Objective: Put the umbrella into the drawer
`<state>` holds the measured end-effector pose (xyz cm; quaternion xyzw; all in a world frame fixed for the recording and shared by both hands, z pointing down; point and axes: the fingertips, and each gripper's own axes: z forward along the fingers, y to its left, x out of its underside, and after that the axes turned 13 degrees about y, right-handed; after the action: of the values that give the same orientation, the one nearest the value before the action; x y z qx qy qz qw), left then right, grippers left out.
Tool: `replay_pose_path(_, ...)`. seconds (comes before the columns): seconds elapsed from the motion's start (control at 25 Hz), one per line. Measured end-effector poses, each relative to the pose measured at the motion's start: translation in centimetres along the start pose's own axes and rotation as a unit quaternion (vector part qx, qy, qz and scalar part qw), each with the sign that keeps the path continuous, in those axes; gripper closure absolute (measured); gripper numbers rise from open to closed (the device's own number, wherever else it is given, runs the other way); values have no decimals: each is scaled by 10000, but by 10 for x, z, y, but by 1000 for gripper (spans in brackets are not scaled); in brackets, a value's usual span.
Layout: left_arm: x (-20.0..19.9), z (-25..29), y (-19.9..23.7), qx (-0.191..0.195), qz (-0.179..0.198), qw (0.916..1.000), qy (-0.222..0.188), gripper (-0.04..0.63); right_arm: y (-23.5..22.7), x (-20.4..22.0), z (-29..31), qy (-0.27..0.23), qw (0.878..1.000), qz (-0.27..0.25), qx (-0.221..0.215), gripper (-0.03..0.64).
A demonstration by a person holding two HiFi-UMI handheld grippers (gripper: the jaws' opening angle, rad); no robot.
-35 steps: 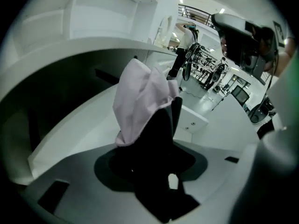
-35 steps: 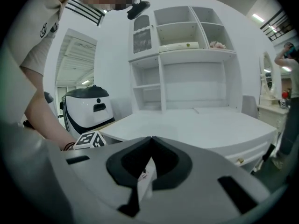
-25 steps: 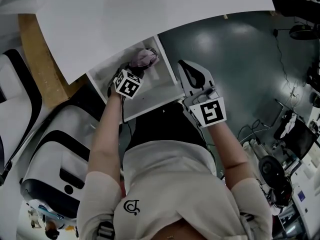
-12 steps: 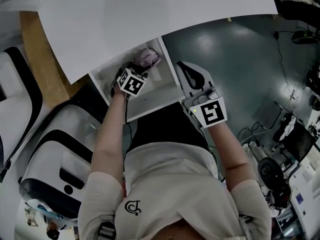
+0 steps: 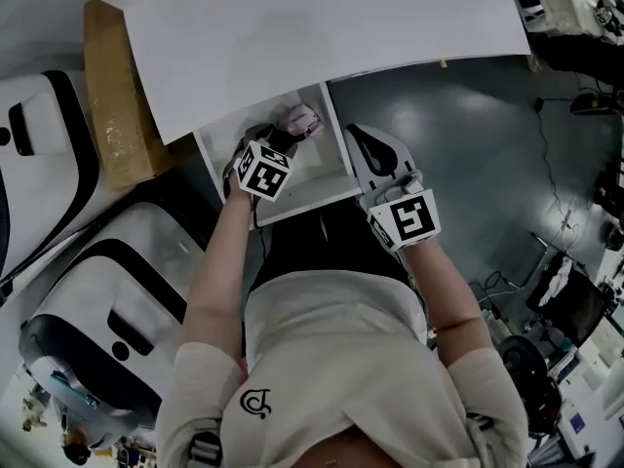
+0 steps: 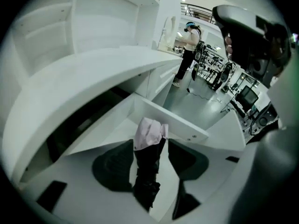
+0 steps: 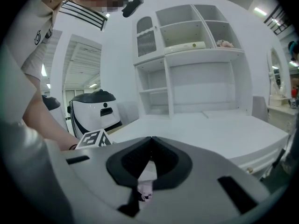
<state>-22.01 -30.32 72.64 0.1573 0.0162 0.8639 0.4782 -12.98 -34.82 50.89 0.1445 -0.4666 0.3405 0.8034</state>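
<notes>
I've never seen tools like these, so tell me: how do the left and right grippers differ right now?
The left gripper is clamped on the folded umbrella; the right gripper has its jaws shut on nothing. The left gripper is over the open drawer; the right gripper sits outside it, beside its right wall. Both carry a marker cube.

Head view: my left gripper (image 5: pixel 276 142) covers the black lower part of the folded pink-and-black fabric umbrella (image 5: pixel 298 120). The rear of the open white drawer (image 5: pixel 332 154) is hidden under the front edge of the white worktop (image 5: pixel 322 27). A pinkish speck (image 7: pixel 145 193) below my right gripper (image 7: pixel 150 148) is too small to tell.
</notes>
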Motion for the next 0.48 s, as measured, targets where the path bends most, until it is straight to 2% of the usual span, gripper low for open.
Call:
replay_pose_path(0.08,-9,-22,2,-159,-115,9996,-178,416,4,-16,-5,-177,9997,-176,-65,611)
replay_pose_path(0.28,-18,-77,0,-429,-630,9947,-686,551,18,-42,-25,-398,9975,-498,-310,611)
replay_pose_path(0.36,-22,-101,-6,-550,-755,9911,-951,581,23,-50,-34,-411,9964,-578,-456,611)
replay_pose_path(0.48,-32,-137,-16,-766,-753,9849,-1359,581,27,-63,-46,-425,9954,-543,-668,611)
